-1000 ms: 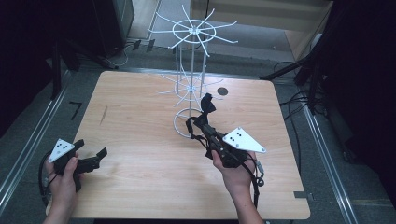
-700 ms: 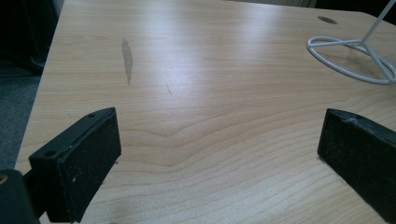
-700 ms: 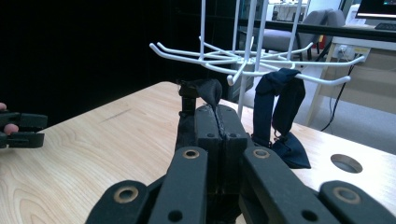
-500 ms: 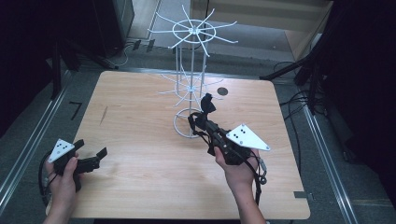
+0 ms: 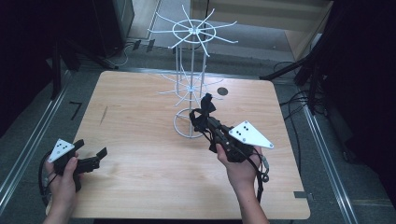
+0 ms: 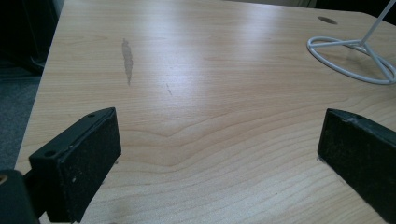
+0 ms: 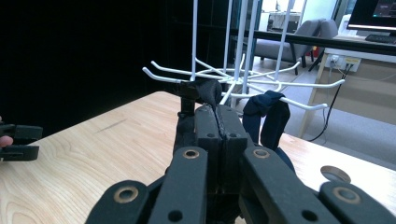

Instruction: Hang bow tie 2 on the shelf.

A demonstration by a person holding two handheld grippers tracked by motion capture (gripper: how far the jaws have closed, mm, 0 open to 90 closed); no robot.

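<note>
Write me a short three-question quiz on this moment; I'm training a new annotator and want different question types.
1. True or false: the left claw is shut on a cloth.
2. Multiple choice: the right claw is shut on A) a dark cloth item B) a white cup C) nothing.
3. Fill in: the white wire rack stands on a wooden ____.

Key: 1 false, its jaws stand wide apart over bare wood. 2 A, held up at the rack's lower arms, where a dark blue loop hangs over one arm. 3 table.
</note>
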